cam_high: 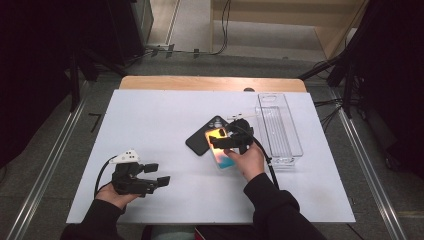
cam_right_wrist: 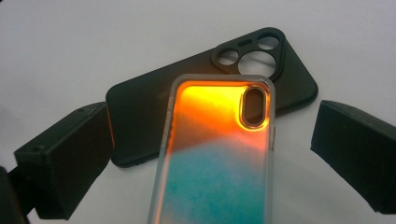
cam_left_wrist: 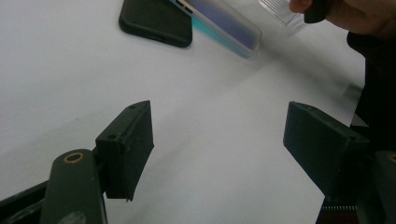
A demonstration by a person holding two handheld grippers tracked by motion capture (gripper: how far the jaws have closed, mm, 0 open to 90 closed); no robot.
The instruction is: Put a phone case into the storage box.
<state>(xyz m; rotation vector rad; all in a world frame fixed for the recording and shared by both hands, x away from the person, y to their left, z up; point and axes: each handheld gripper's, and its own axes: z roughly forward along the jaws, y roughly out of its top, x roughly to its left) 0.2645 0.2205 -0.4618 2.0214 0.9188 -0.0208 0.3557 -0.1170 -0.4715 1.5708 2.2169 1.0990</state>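
High view, lower left: left gripper rests on the white table, jaws spread, nothing between them. At centre, black phone case lies flat; orange-and-teal phone case overlaps its right edge. Right gripper sits above that case, jaws spread astride it, not touching. Clear plastic tray stands at right.

Translucent phone case, orange at its camera-cutout end fading to teal, lies flat, back up, on the white worktop, its orange end overlapping a matte black phone case lying angled beneath it.
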